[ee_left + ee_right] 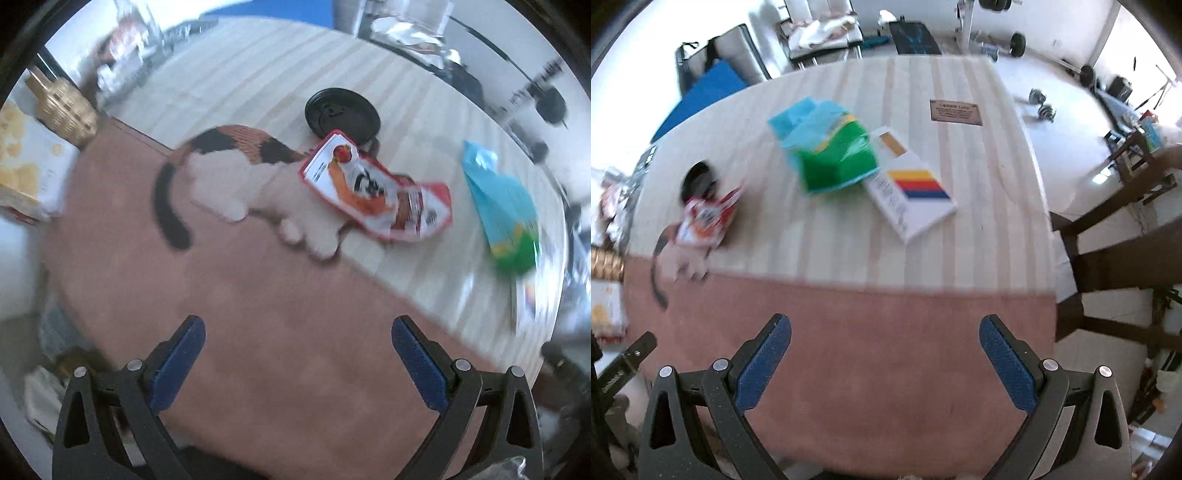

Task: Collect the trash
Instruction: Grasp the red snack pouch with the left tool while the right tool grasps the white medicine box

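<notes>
A crumpled red and white snack wrapper (376,188) lies on the striped tablecloth, partly over the cat picture on the pink mat; it also shows in the right wrist view (707,218). A blue and green bag (506,210) lies to its right, also seen in the right wrist view (827,147). A white box with coloured stripes (908,188) lies beside the bag. My left gripper (297,354) is open and empty above the pink mat. My right gripper (884,354) is open and empty above the mat's near edge.
A black round lid (341,114) lies behind the wrapper. A gold bottle (62,107) and a white box (26,170) stand at the table's left end. A small plaque (956,110) lies far on the table. Dark wooden chairs (1115,236) stand at the right.
</notes>
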Motion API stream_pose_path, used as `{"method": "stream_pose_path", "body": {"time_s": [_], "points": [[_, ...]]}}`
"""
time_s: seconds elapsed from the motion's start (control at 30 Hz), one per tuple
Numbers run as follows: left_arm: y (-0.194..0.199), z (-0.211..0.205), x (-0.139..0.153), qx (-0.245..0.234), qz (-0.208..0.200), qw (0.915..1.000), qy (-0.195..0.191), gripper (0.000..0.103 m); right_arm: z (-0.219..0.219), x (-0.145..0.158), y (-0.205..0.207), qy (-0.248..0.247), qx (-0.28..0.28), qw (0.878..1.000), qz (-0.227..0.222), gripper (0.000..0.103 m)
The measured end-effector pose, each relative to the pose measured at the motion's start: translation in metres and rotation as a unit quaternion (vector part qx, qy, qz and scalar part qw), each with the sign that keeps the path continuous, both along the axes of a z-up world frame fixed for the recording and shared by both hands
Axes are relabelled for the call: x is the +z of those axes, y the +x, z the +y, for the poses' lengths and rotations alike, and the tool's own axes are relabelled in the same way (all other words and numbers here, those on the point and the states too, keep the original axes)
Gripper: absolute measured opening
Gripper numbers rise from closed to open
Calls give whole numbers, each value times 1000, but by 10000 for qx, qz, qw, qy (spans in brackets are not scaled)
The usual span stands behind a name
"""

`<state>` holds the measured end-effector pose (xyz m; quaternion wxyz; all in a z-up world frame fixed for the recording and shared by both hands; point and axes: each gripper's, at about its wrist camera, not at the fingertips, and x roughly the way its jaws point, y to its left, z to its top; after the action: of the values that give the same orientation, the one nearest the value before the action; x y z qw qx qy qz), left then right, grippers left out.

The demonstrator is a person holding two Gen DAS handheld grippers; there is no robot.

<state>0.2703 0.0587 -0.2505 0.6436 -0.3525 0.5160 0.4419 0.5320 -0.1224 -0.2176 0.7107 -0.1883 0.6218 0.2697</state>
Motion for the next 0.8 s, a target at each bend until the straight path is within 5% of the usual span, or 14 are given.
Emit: {"method": "stream_pose_path", "body": {"time_s": [0.3, 0.47, 0.57, 0.67, 0.8], "points": [[45, 72, -51, 1011, -425, 9924, -565, 103, 75, -97, 77, -433, 331, 9983, 221, 103], [54, 91, -63, 1845, -677, 9766, -876, 103, 79, -107, 78, -610, 412, 9973, -1, 91], [63, 97, -69, 2158, -425, 9715, -881, 102, 74, -108, 76, -606, 335, 9976, 87, 90], [80, 94, -72, 1714, 156, 9827, -686, 86, 74, -110, 74, -663, 376, 9971, 89, 89], [103, 55, -67, 61, 601, 9979, -242, 81, 66, -111, 71, -745, 459, 9960, 200, 88]]}}
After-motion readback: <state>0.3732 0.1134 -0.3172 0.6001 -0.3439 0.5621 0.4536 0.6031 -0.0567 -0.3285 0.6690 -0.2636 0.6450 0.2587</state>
